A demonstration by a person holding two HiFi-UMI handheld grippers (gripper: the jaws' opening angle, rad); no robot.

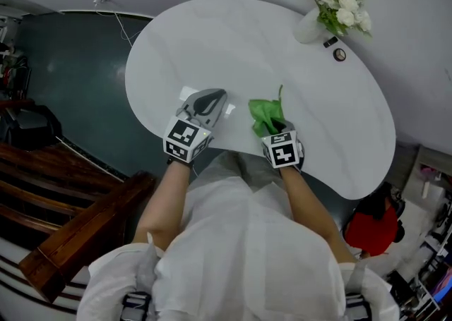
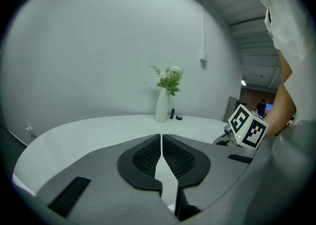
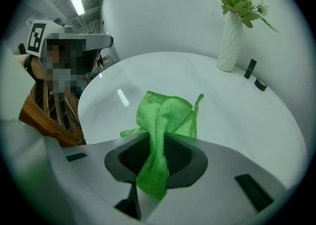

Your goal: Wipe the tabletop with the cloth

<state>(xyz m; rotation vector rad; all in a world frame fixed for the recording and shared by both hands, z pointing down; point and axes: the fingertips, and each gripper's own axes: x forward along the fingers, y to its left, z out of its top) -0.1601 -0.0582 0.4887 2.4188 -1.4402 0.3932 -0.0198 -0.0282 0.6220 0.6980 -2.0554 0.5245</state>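
White rounded tabletop, seen from above. Right gripper at the near edge, angled steeply down, jaws clamped on a green cloth. A twisted strip of the cloth runs between the pads, and its bunched free end spreads on the tabletop just beyond the tips. Left gripper sits beside it on the person's left, low over the tabletop, jaws together at the tips with nothing between them. At the far edge stand a white vase with flowers and 2 small dark items.
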